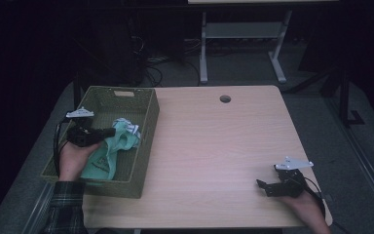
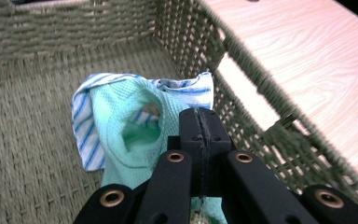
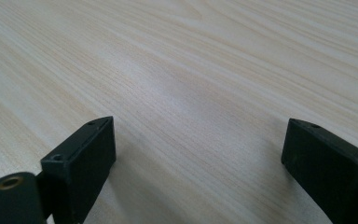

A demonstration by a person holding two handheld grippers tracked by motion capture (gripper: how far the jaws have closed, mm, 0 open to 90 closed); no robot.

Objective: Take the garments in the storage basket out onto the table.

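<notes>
While the left gripper (image 2: 200, 122) pinches the mint cloth (image 1: 108, 151) inside the basket (image 1: 146, 146) at nine o'clock and the right gripper (image 3: 198, 154) idles wide at four, trailing fabric could snag the woven rim.

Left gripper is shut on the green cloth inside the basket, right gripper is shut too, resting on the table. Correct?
Not quite. The right gripper is open: the right gripper view shows its jaws wide apart over the bare table. The left gripper is indeed shut on the green cloth inside the basket.
</notes>
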